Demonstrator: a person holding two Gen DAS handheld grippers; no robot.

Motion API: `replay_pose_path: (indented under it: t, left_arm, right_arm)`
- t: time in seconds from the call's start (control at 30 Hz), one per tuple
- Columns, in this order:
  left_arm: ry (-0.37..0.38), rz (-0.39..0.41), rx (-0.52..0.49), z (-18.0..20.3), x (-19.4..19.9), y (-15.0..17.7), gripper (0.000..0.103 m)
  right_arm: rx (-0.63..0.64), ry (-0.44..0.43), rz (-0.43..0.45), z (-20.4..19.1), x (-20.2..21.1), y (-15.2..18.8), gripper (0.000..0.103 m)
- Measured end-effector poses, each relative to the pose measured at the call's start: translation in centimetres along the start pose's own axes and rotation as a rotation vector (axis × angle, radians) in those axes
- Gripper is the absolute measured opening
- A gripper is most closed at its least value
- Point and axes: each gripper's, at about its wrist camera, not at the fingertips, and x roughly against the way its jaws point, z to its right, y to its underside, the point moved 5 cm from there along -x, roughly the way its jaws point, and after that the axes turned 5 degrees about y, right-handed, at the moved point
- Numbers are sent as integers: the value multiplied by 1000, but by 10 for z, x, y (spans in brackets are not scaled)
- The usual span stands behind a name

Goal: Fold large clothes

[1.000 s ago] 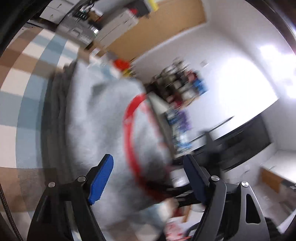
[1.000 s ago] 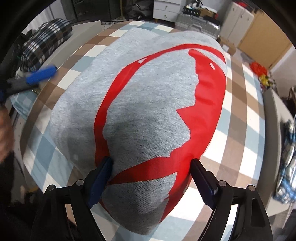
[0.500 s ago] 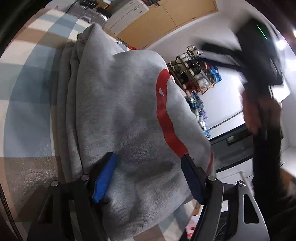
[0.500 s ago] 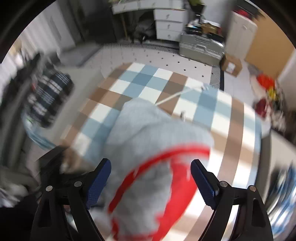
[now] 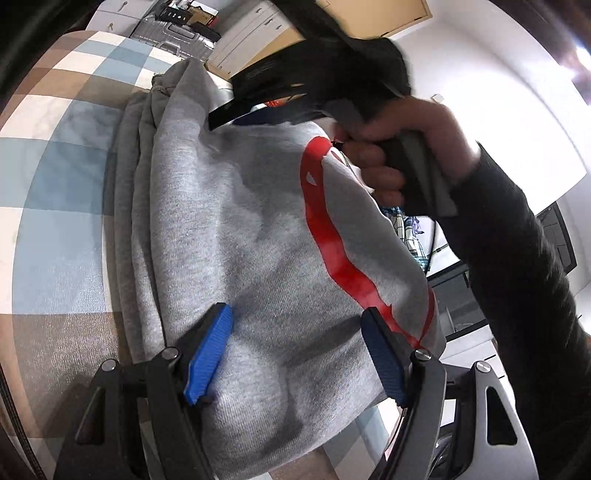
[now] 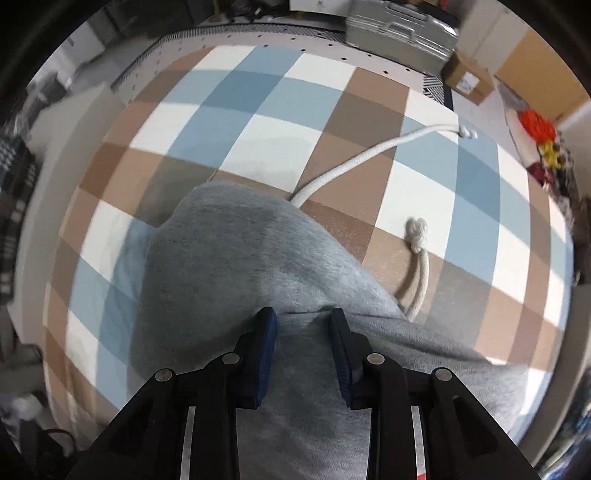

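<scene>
A thick grey fleece sweatshirt with a glossy red print [image 5: 258,229] lies folded in soft layers on the blue, brown and white checked tabletop [image 5: 55,206]. The left gripper [image 5: 295,350] is spread wide over it, released. The right gripper [image 6: 303,332] pinches a fold of the grey fabric beside the knotted white cotton drawcord [image 6: 417,236].

A silver hard-shell suitcase [image 6: 400,31] and a brown cardboard box [image 6: 468,79] are sitting on the floor beyond the blue, brown and white checkered cloth [image 6: 258,110].
</scene>
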Motion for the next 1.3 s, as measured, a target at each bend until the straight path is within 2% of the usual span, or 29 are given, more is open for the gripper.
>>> replay_pose_path:
  t: [0.07,0.1,0.17,0.2,0.27,0.37,0.4,0.47,0.53,0.63,0.7,0.83,0.9,0.97,1.13,1.2,1.27,1.3]
  left_arm:
    - [-3,3,-2,1,0,-1,68]
    - [-5,4,1,-4,-3,-4,68]
    - [-2,9,29,-5,-2,-6,68]
    - [3,13,44,-6,-1,-7,68]
    - [12,19,76,-8,1,-9,68]
    - [4,17,98,-8,3,-12,68]
    - [-3,16,104,-7,3,-13,68]
    - [-16,12,103,-6,3,-13,68]
    - [-26,10,100,-5,4,-14,68]
    - [-38,2,106,-5,2,-13,68]
    - [-49,-3,113,-7,-5,-10,68]
    - [-95,-22,117,-7,-7,-14,68]
    - [-134,-31,113,-5,-7,-15,68]
    - [-175,-26,111,-1,-3,-16,68]
    - [-258,-5,66,12,9,-11,69]
    - [-252,-5,56,18,12,-6,69]
    - [-248,-6,43,20,12,0,71]
    - [-253,-9,40,17,10,1,72]
  right_arm:
    - [-43,-103,39,7,20,9,46]
    - [-73,-175,93,14,41,21,52]
    - [-91,-223,156,22,69,42,84]
    - [-98,-237,182,29,87,62,89]
    - [-94,-303,205,29,109,93,91]
    - [-71,-500,199,20,128,140,91]
    - [-85,-588,173,15,126,158,91]
    - [-126,-615,129,8,115,180,92]
    - [-165,-633,166,14,100,194,92]
    - [-221,-733,218,27,89,199,92]
    - [-200,-726,228,25,87,199,92]
    - [-124,-605,277,13,82,200,92]
    - [-125,-584,306,16,81,199,92]
    - [-138,-601,371,20,84,204,97]
    - [-159,-560,513,24,111,225,97]
    - [-166,-610,578,23,130,240,97]
    - [-175,-667,628,24,144,256,103]
    - [-194,-671,640,25,148,263,103]
